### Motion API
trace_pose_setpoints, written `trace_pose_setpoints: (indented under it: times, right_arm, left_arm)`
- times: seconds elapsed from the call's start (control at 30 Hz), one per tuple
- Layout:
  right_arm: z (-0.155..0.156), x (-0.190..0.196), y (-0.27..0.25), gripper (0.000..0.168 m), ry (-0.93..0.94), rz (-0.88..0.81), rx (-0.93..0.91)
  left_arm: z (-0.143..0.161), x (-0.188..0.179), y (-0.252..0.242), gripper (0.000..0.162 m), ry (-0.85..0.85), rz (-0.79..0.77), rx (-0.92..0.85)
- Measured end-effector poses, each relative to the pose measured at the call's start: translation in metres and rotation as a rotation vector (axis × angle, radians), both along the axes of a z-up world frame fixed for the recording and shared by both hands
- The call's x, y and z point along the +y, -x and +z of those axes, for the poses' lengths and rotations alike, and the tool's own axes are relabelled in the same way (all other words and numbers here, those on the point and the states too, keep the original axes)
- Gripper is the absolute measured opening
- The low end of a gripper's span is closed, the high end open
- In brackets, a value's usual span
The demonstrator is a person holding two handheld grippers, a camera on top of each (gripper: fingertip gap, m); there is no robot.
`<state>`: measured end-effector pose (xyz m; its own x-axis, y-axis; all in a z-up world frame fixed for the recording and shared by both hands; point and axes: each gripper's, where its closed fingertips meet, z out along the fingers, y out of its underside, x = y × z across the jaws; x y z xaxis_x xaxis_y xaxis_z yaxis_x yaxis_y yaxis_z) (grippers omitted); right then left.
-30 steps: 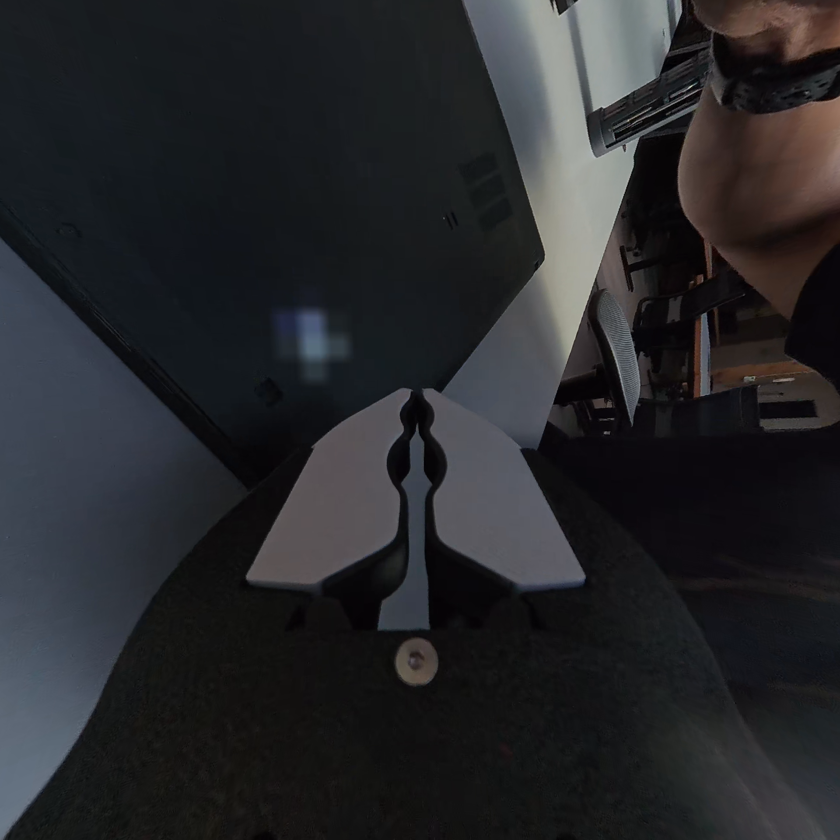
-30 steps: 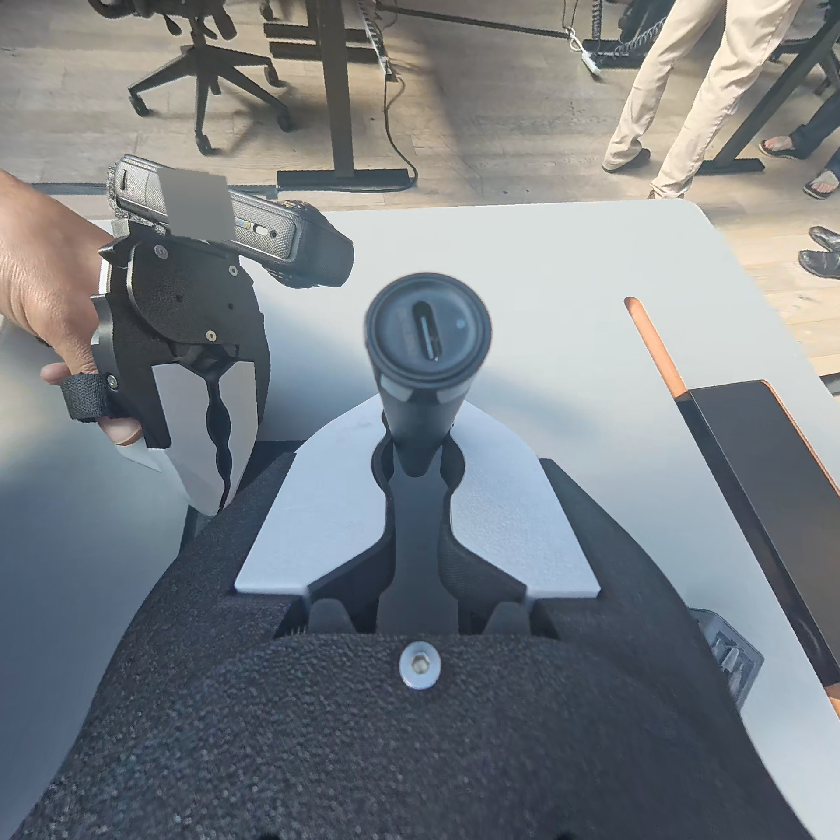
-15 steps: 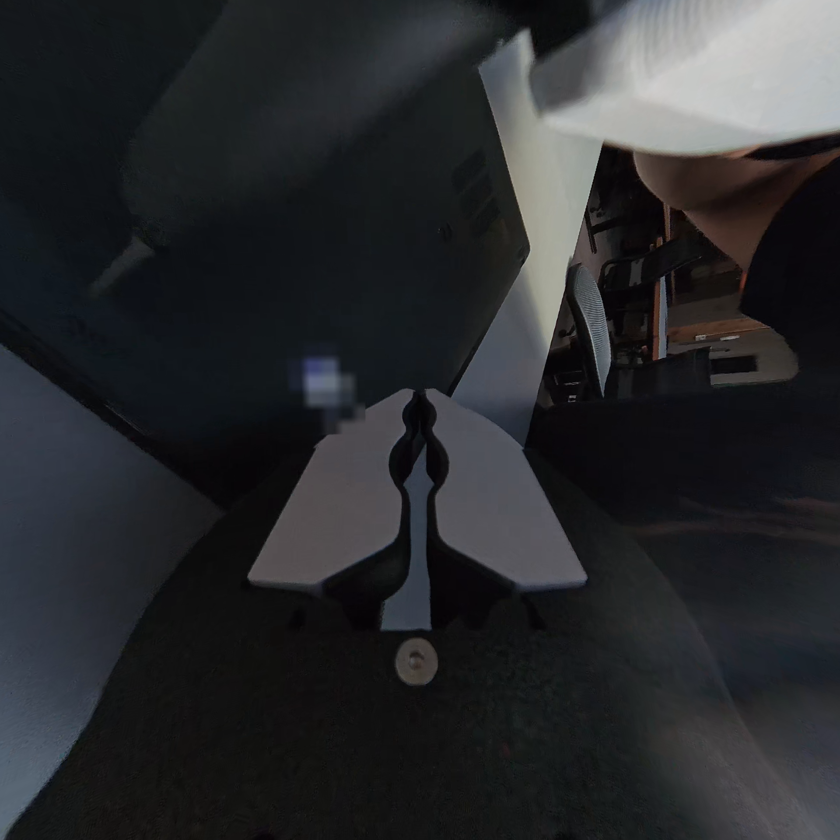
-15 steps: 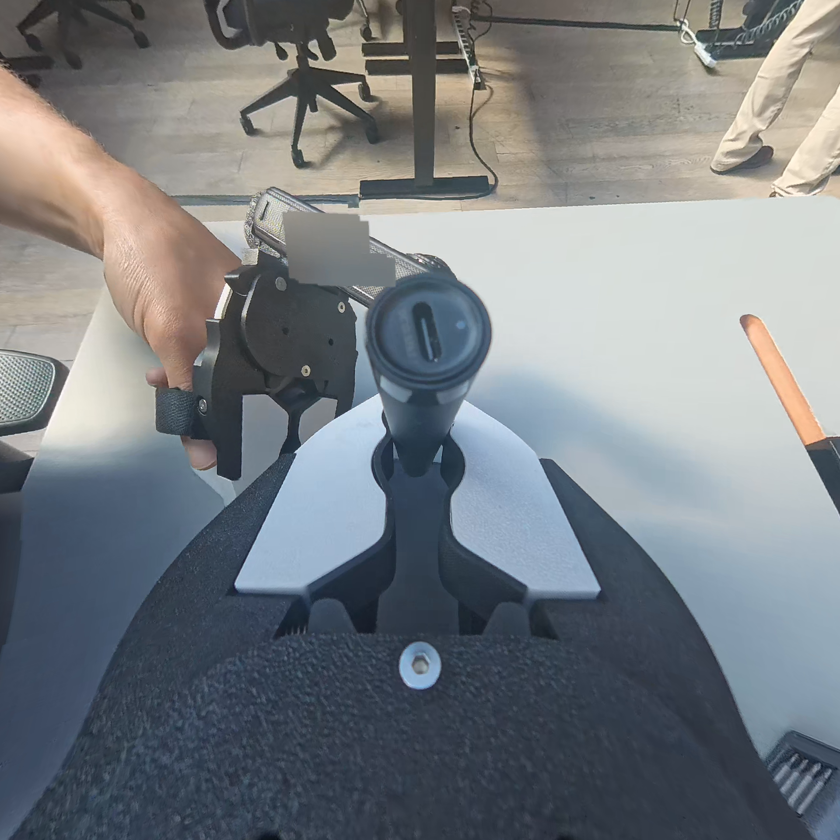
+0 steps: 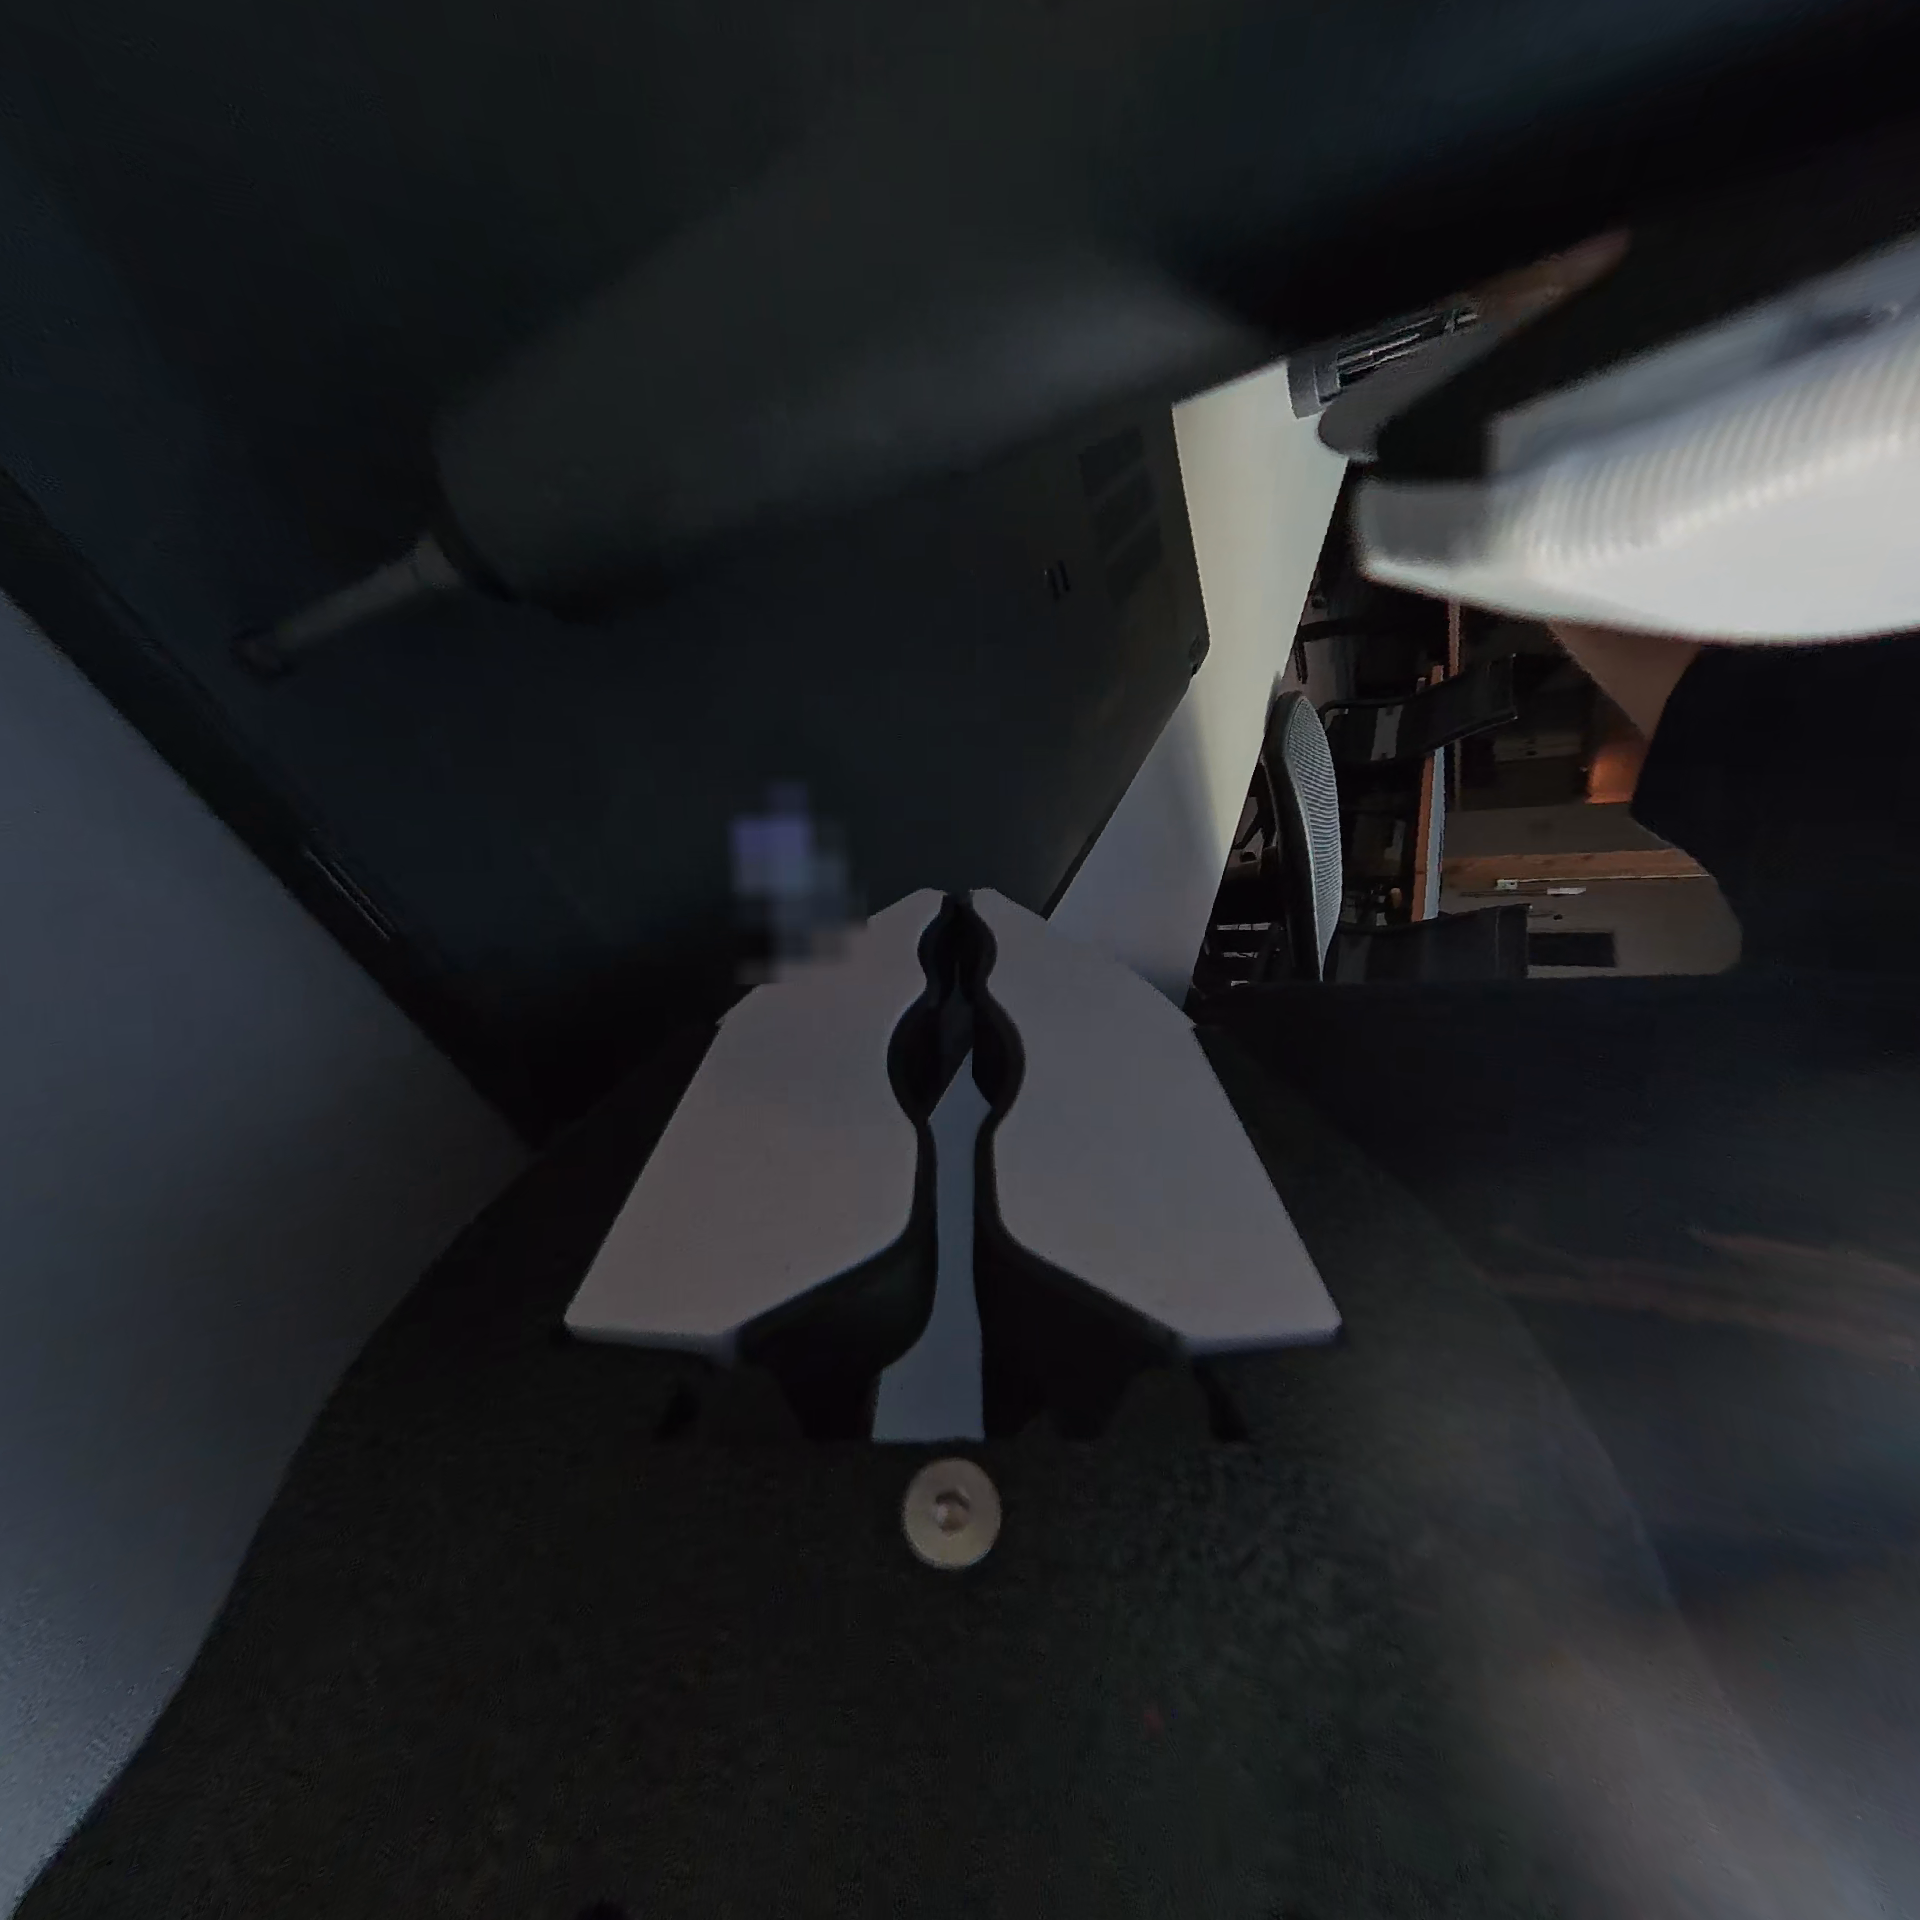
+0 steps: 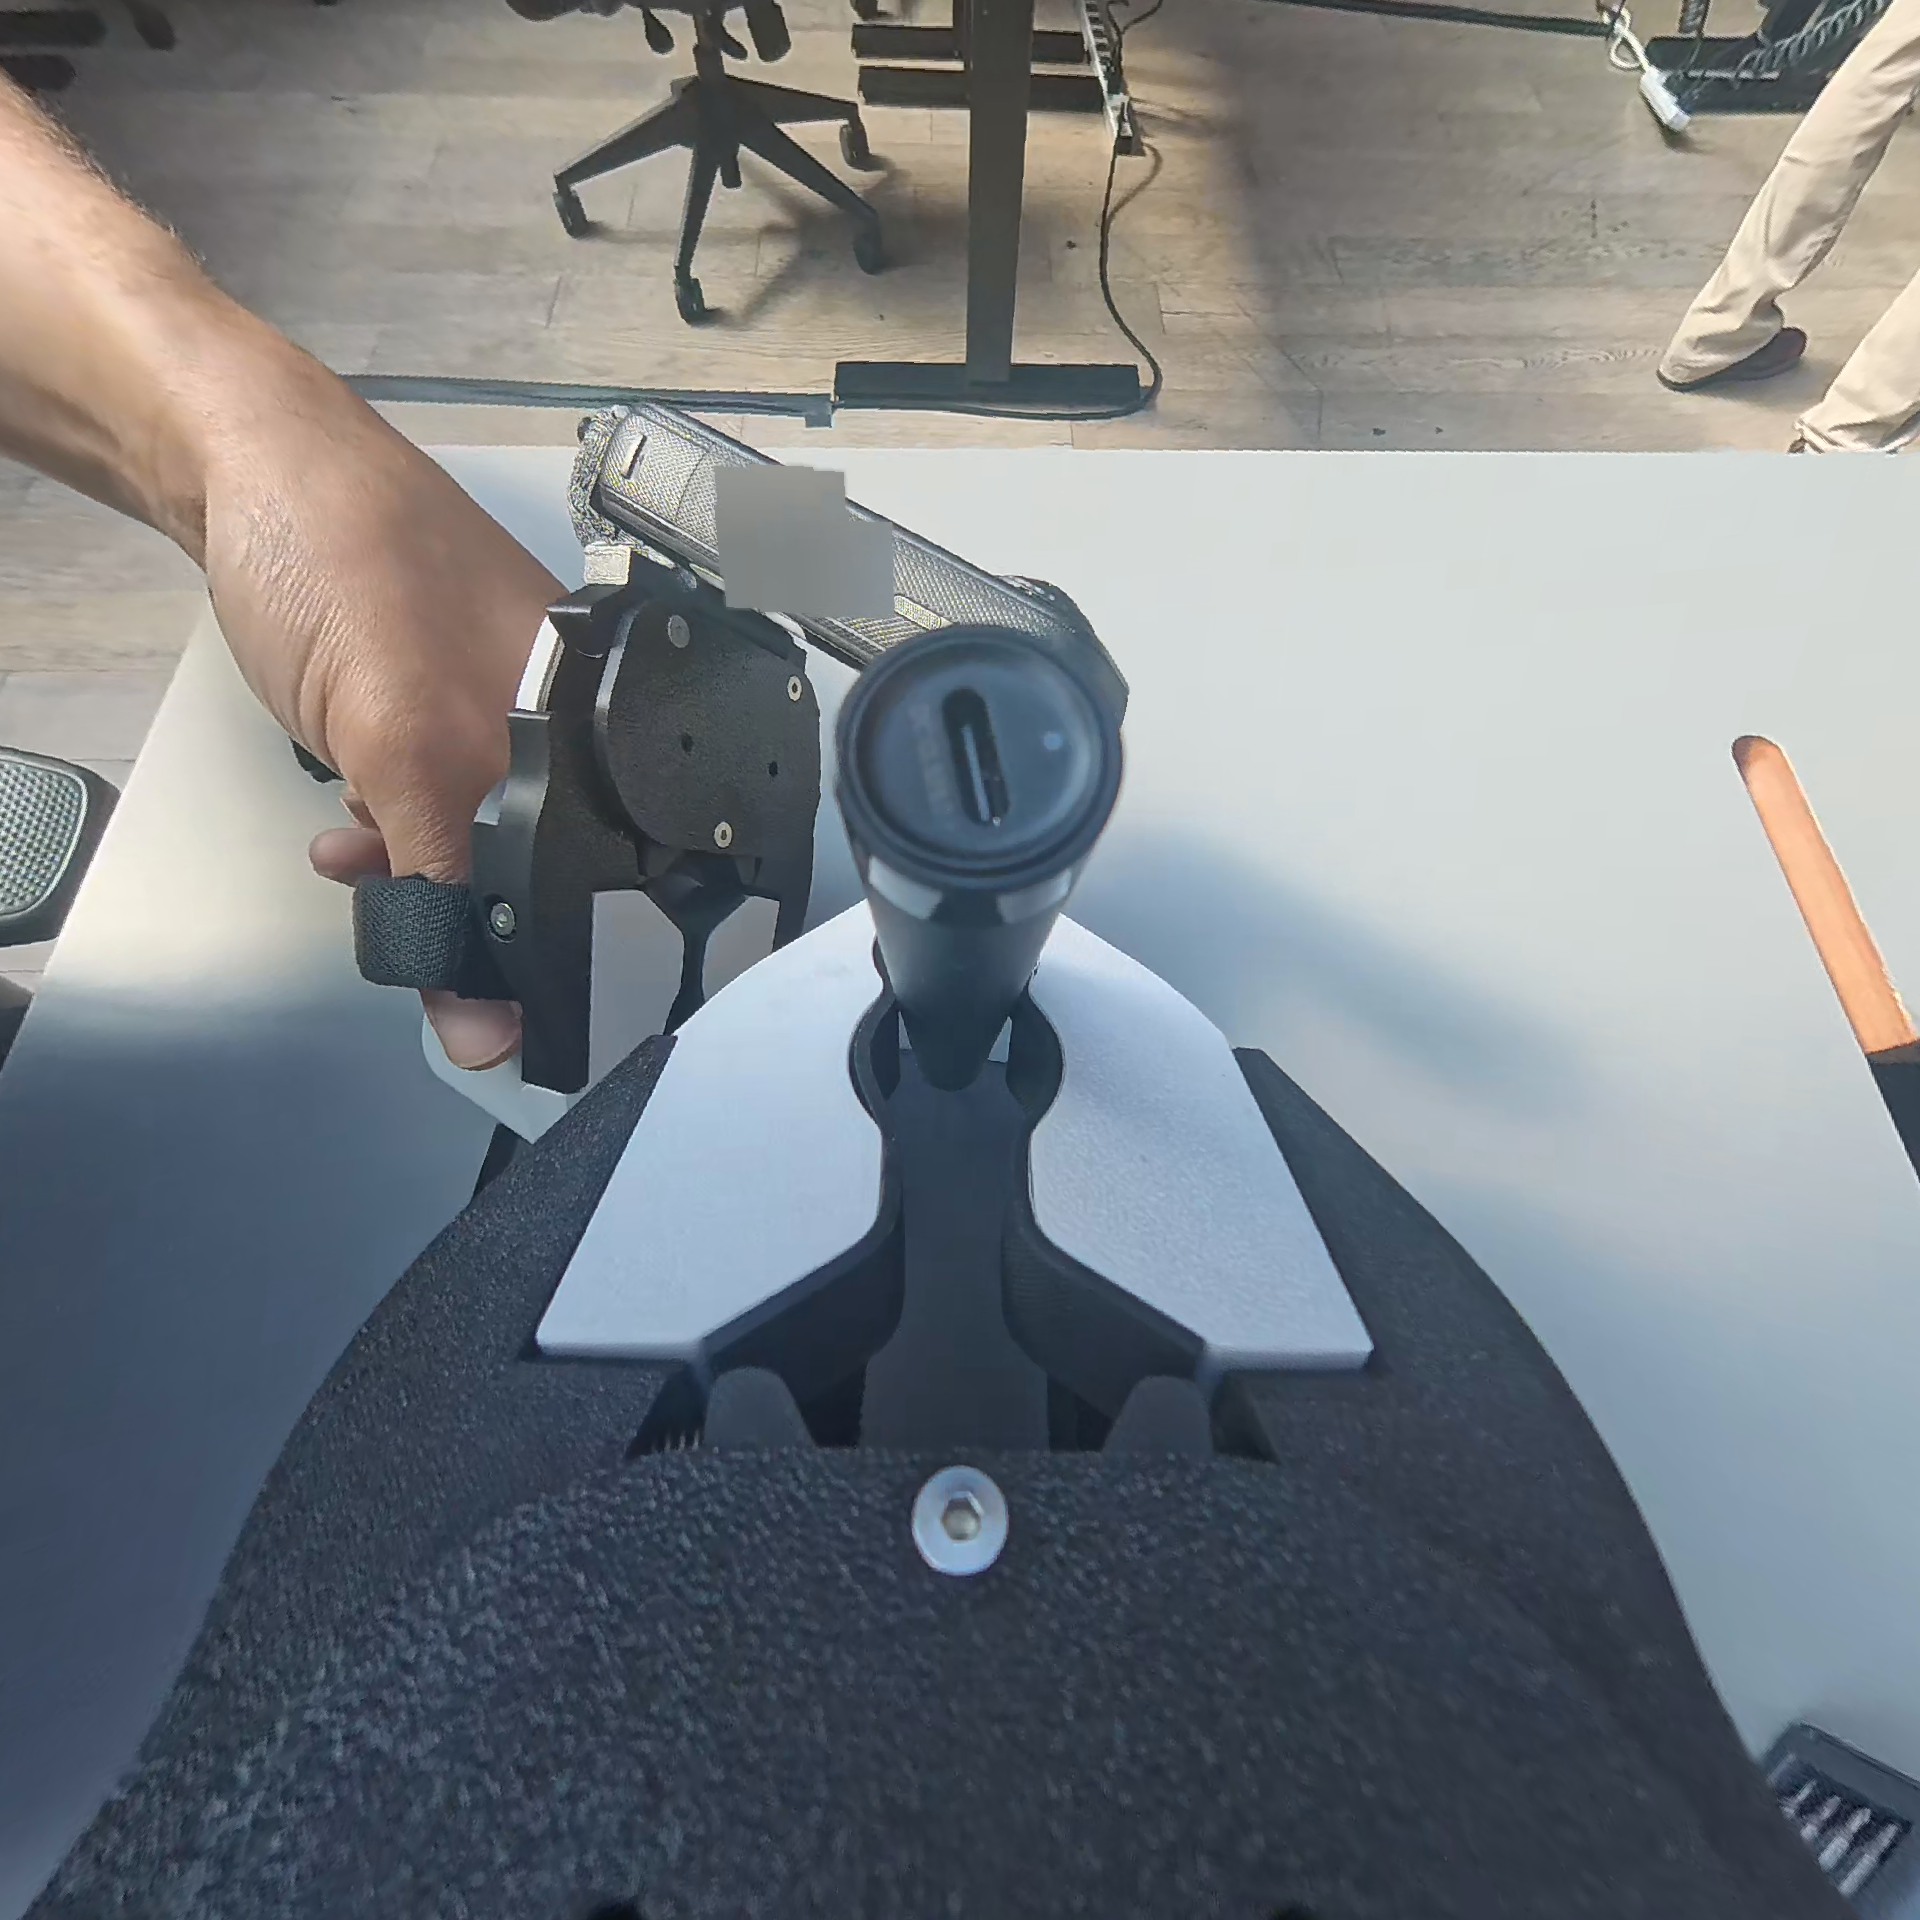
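Observation:
My right gripper [image 6: 956, 1003] is shut on a black cylindrical tool [image 6: 977, 779] that stands up toward the camera, with a slot port in its round end. In the left wrist view the same tool [image 5: 779, 447] hangs blurred overhead, its thin metal tip [image 5: 332, 618] pointing at a flat black device [image 5: 831, 727] on the white table [image 5: 156, 1039]. My left gripper [image 5: 951, 906] is shut and empty, its tips at the device's near corner. A hand holds the left gripper [image 6: 691, 951] just left of the tool. The right gripper's white finger [image 5: 1662, 520] shows at the upper right.
A copper-coloured strip [image 6: 1813, 894] lies on the white table [image 6: 1403, 727] at the right, and a black vented part [image 6: 1839, 1787] sits at the lower right. Beyond the table are office chairs [image 6: 727, 156], a desk leg [image 6: 992, 187] and a person's legs [image 6: 1808, 208]. Spacing between my two grippers at the tips: around 12 cm.
The right gripper has carried the tool left, over the black device and close beside the left gripper. The tool and the white finger have come into the left wrist view. Both grippers stayed shut.

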<state>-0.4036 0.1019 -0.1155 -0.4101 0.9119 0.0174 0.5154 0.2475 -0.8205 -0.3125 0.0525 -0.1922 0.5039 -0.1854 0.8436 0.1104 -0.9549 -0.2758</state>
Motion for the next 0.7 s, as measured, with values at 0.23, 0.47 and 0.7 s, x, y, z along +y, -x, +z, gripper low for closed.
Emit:
trace_pose_setpoints:
  times: [0.23,0.47,0.7]
  right_arm:
    - [-0.0028,-0.0005,0.0005,0.016,-0.013,0.007,-0.009]
    - [-0.0059,-0.0003,-0.0006,0.017,-0.021,0.012,-0.023]
    - [-0.0064,-0.0027,0.0022,0.016,-0.038,0.010,-0.037]
  left_arm:
    - [-0.0002,0.0019,0.0006,0.000,0.019,0.014,-0.006]
    - [-0.0006,0.0025,0.0007,0.000,0.026,0.014,-0.004]
    - [-0.0028,0.0044,0.0012,0.000,0.037,0.039,0.035]
